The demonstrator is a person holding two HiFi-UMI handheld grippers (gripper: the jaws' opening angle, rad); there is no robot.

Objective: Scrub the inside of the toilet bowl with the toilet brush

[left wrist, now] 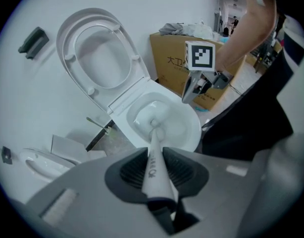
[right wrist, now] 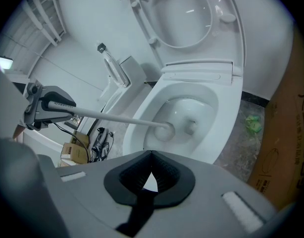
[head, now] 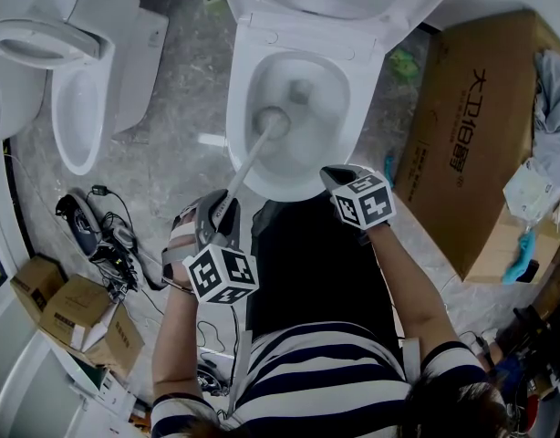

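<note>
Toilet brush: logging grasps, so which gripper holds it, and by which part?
The left gripper is shut on the toilet brush near the top end of its handle; the right gripper holds nothing.

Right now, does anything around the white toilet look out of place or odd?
Only one thing: a crumpled green scrap lies on the grey marbled floor between the white toilet bowl and the brown cardboard box, like dropped litter. The white toilet brush sits normally in the left gripper.

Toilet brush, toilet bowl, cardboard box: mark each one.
toilet brush [head: 272, 120], head view, its bristle head.
toilet bowl [head: 365, 108], head view, right side of rim.
cardboard box [head: 471, 144], head view, printed top face.
</note>
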